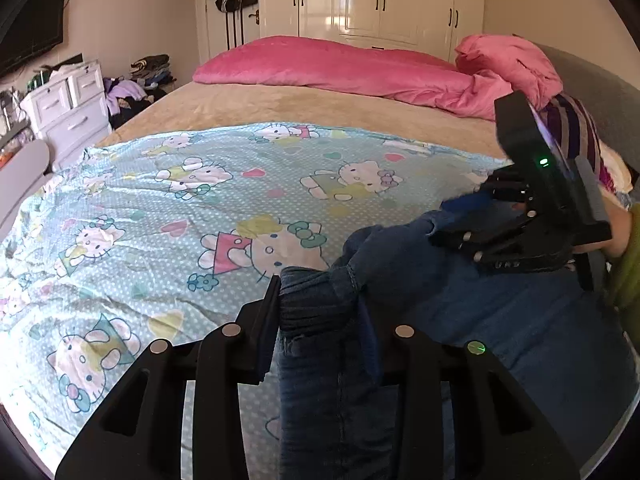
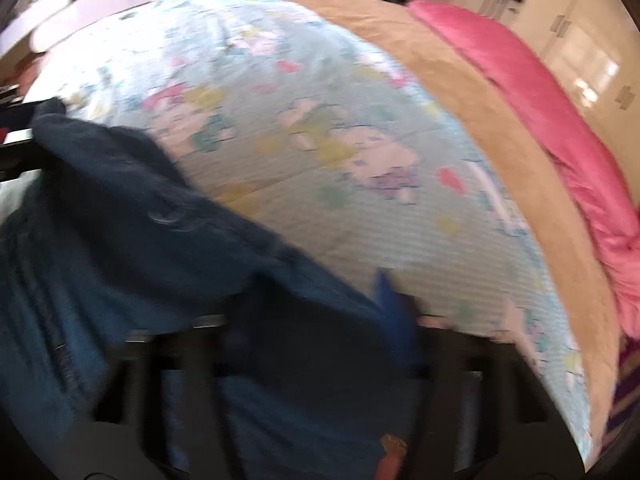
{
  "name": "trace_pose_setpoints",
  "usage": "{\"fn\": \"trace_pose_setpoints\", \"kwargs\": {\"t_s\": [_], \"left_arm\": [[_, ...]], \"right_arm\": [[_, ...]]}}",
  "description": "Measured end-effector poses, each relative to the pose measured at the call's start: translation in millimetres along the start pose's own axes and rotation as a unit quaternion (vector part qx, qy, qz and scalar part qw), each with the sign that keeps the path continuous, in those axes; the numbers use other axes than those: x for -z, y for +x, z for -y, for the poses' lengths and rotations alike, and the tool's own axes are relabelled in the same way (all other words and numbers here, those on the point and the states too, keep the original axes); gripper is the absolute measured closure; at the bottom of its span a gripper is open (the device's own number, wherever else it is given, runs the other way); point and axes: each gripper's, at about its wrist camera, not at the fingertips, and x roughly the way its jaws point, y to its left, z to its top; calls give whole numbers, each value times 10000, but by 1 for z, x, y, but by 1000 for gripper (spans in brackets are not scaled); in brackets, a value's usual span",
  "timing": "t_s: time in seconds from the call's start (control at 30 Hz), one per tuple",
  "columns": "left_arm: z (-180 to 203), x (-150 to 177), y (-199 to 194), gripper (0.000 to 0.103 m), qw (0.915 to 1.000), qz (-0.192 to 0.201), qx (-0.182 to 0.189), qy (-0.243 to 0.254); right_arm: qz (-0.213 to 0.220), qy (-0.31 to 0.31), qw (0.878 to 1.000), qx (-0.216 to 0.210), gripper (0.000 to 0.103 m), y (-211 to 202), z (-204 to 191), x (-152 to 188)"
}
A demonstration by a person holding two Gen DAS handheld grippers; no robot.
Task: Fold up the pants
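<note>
the dark blue denim pants (image 1: 400,312) lie bunched on the cartoon-print sheet (image 1: 160,208), one edge clenched between the left gripper (image 1: 320,320) jaws, another in the right gripper's (image 1: 460,216) just beyond.

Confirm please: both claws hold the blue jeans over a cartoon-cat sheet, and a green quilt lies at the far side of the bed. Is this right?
Not quite. The quilt is pink, not green, as the left wrist view shows. The rest holds: the left claw and right claw both grip the jeans over the cartoon-cat sheet.
</note>
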Motion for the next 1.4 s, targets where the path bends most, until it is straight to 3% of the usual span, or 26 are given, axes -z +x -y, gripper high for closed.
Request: {"fn": "trace_pose_setpoints", "kwargs": {"t_s": [0.1,0.3,0.47,0.83,1.03,1.27,1.4], "left_arm": [[1,5,-4,69,10000,37,-69,3],[-2,12,-20,69,9998,169,10,47],[4,24,-44,67,9993,203,166,254],[4,81,-94,67,9983,-109,308,491],[-6,102,-90,67,9970,-592,325,392],[-29,111,-122,66,9985,-450,304,-43],[-9,91,-136,66,9985,-176,508,60]], "right_arm": [[362,214,9991,101,98,-24,-8,13],[1105,833,9904,-49,99,-93,-20,53],[1331,920,9866,-230,99,-140,-51,88],[925,755,9869,-1085,99,-166,-148,142],[522,709,9906,-1045,99,-146,-178,154],[523,614,9896,-1192,99,-149,-188,161],[557,606,9882,-1288,99,-151,-195,164]]}}
